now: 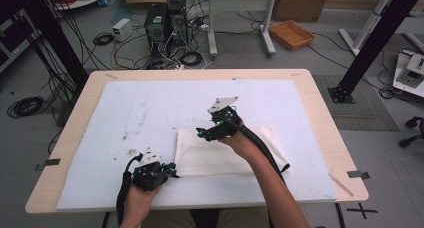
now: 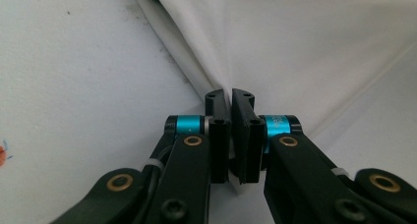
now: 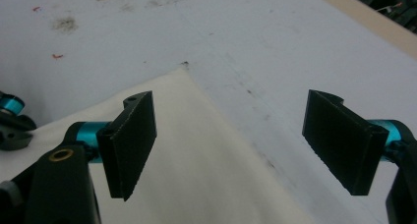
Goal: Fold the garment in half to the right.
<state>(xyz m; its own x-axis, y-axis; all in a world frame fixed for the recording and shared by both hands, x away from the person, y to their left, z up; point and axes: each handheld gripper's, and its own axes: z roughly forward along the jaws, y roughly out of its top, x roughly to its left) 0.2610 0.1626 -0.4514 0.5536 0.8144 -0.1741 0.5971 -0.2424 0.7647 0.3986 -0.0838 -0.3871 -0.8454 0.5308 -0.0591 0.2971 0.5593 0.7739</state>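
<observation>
The folded white cloth [image 1: 225, 153] lay near the middle of the white mat [image 1: 150, 108]. The left gripper [image 1: 172, 169] pinched the cloth's near-left corner; the right gripper [image 1: 202, 133] hovered wide-jawed above its far-left corner.

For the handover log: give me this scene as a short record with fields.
work in hand: folding a white cloth on a white mat
table: light wood
left gripper: fingers shut on the cloth's near left corner
right gripper: fingers wide open, nothing between them, above the cloth's far left corner
cloth state: lying flat, folded, cream-white
mat: stained with small dark spots left of the cloth
beyond the table: computer towers, cables, a wicker tray on the floor
</observation>
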